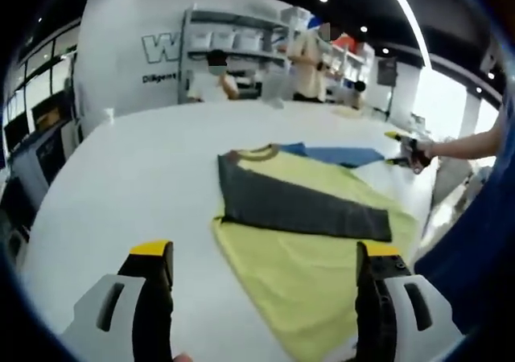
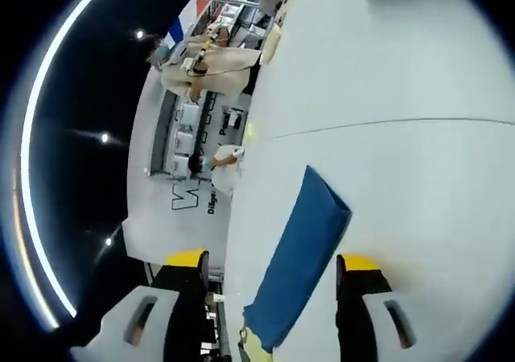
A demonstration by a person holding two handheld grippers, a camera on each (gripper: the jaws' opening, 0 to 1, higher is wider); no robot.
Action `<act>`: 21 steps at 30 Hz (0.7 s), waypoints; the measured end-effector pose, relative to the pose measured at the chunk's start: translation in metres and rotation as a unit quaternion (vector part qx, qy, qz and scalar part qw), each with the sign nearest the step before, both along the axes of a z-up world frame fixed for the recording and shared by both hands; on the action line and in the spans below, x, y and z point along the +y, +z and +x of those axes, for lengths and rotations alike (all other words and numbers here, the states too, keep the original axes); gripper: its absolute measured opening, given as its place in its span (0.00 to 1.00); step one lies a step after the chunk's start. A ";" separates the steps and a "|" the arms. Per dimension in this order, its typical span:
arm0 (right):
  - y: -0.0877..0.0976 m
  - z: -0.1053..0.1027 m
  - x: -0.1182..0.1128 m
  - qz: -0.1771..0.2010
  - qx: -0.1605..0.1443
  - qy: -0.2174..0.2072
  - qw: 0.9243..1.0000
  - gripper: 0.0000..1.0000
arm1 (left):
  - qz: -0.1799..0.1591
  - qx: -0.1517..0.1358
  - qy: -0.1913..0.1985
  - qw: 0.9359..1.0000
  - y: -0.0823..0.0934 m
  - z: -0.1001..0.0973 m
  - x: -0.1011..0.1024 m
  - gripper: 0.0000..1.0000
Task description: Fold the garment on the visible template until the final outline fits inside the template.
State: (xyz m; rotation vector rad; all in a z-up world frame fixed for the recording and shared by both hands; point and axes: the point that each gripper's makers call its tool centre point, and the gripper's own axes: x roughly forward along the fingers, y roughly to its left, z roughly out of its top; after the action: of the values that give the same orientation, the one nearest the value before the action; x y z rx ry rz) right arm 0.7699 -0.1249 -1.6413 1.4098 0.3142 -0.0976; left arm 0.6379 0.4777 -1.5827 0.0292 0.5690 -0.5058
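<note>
Bright ceiling strip light (image 1: 406, 12), soft focus, edges perhaps blurred by fisheye.

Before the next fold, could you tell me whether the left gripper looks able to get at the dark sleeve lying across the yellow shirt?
Probably yes: the left gripper is open, and nothing lies between it and the dark sleeve.

Shelving (image 1: 233, 36): stocked with white bins, set against the far wall.
People (image 1: 306, 64): two seen standing beyond the desk (image 1: 145, 177).
</note>
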 end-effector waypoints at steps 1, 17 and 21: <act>-0.001 0.001 -0.001 0.000 0.000 0.000 1.000 0.57 | 0.000 0.000 0.002 1.000 0.000 0.000 0.000 0.92; -0.027 0.018 -0.013 -0.029 0.019 -0.005 0.999 0.14 | 0.001 0.011 0.026 1.000 -0.008 -0.009 -0.013 0.91; -0.031 0.011 -0.017 -0.018 0.028 -0.029 0.999 0.00 | -0.002 0.012 0.027 1.000 -0.009 -0.011 -0.015 0.91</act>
State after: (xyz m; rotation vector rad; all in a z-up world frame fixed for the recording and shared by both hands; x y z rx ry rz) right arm 0.7814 -0.1423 -1.6726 1.3822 0.3167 -0.1908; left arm 0.6270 0.4631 -1.5918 0.0042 0.5909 -0.4543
